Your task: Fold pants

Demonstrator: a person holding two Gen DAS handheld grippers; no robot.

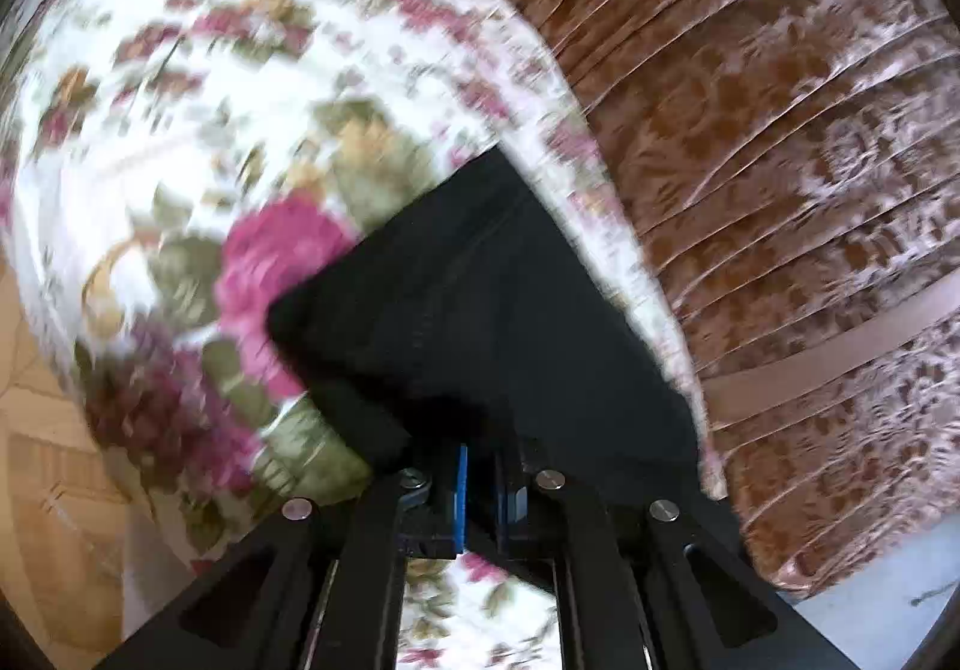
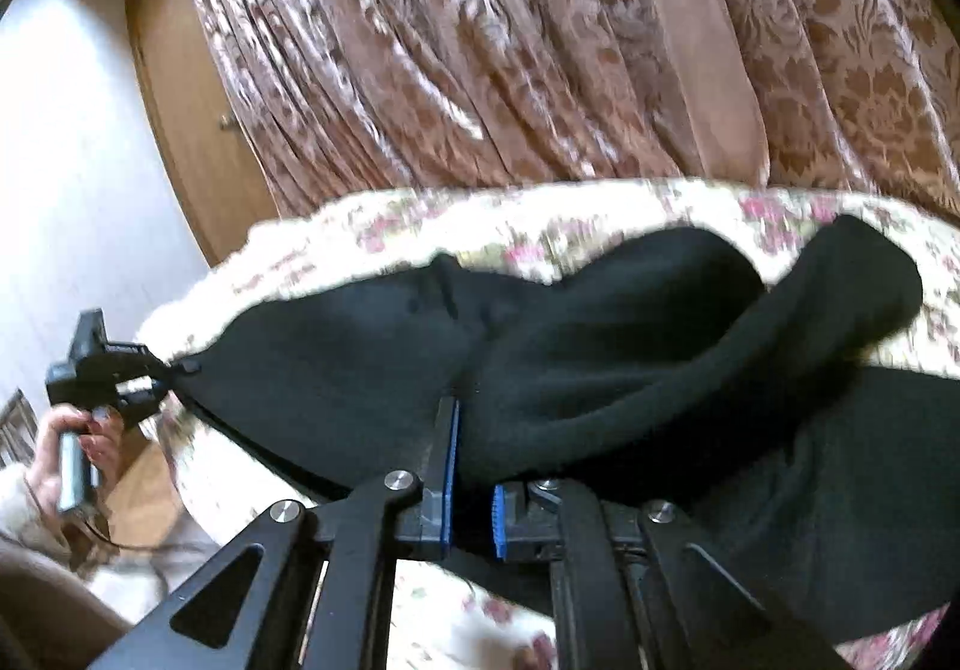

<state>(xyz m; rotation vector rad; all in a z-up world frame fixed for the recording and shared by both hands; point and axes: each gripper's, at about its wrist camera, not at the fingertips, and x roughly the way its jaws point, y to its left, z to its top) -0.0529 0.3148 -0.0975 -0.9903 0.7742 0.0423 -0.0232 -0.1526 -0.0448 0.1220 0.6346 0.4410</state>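
The black pants (image 2: 600, 346) lie rumpled across my floral bedspread (image 2: 420, 226), one leg end bunched up toward the far right near the bed's edge. From my right wrist camera the cloth stretches from the left gripper (image 2: 174, 370) at the far left across to the right gripper (image 2: 471, 484) in the foreground. My right claw has its blue-padded fingers (image 2: 450, 466) drawn almost together with black fabric pinched between them, so it is clamped onto the pants. My left claw, seen from that same camera, bites a corner of the pants, the cloth pulled taut from that point; a hand (image 2: 78, 442) grips its handle below.

From the left wrist camera, the left gripper (image 1: 480, 484) sits under a fold of the pants (image 1: 480, 310), its blue pads (image 1: 461, 490) nearly closed with the dark cloth draped over and between them. The bedspread (image 1: 210, 130) is blurred on the left of that view. Behind the bed hangs a brown patterned curtain (image 2: 510, 40), pleated, with a plain band running through it. A white wall (image 2: 72, 130) and a wooden door (image 2: 180, 100) stand at the left.
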